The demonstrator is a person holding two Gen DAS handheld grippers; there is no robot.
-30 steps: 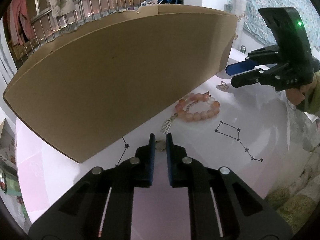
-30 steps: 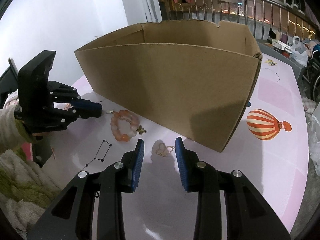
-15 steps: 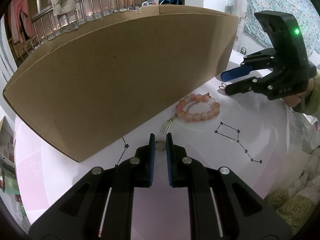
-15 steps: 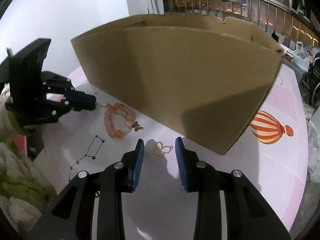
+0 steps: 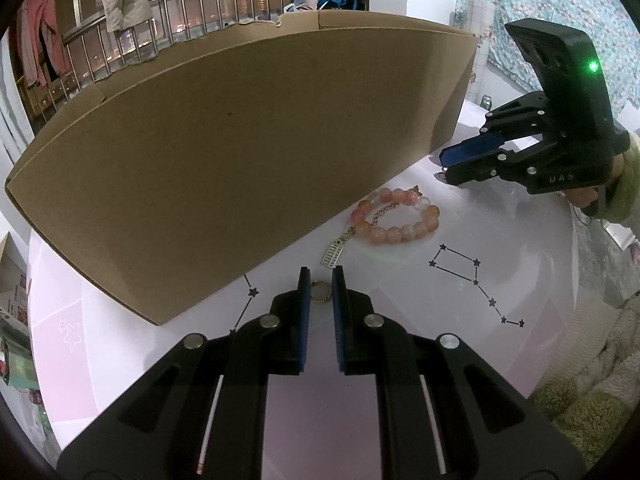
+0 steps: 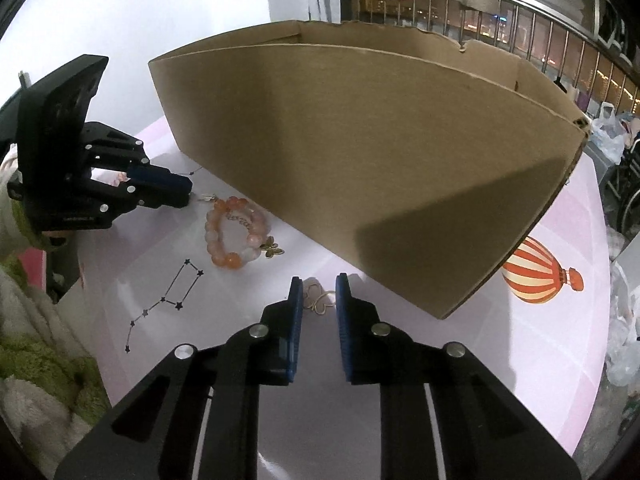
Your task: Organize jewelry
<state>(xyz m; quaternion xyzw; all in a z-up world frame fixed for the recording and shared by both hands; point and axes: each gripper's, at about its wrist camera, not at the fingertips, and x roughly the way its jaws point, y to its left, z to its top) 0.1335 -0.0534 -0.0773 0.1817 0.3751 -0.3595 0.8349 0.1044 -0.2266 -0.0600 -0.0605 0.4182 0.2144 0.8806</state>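
Note:
My left gripper point(image 5: 321, 280) is shut on a small gold ring point(image 5: 321, 292) low over the pink table. A pink bead bracelet point(image 5: 396, 216) with a silver charm point(image 5: 333, 255) lies just beyond it, beside the big cardboard box point(image 5: 224, 152). My right gripper point(image 6: 319, 292) stands open around a gold butterfly earring point(image 6: 318, 300) on the table, with small gaps to its blue pads point(image 6: 296, 300). The bracelet point(image 6: 234, 236) and its gold butterfly charm point(image 6: 272, 249) lie left of it. The right gripper also shows in the left wrist view point(image 5: 456, 164), and the left gripper in the right wrist view point(image 6: 188, 192).
The box point(image 6: 380, 184) fills the far side of the table in both views. The tablecloth carries a constellation print point(image 5: 472, 284) and a striped balloon print point(image 6: 536, 276). A fluffy green-white fabric point(image 6: 44, 364) lies at the near table edge. A railing point(image 5: 160, 36) stands behind.
My right gripper has dropped toward the earring and narrowed its jaws around it. My left gripper has stayed shut on the ring and hardly moved.

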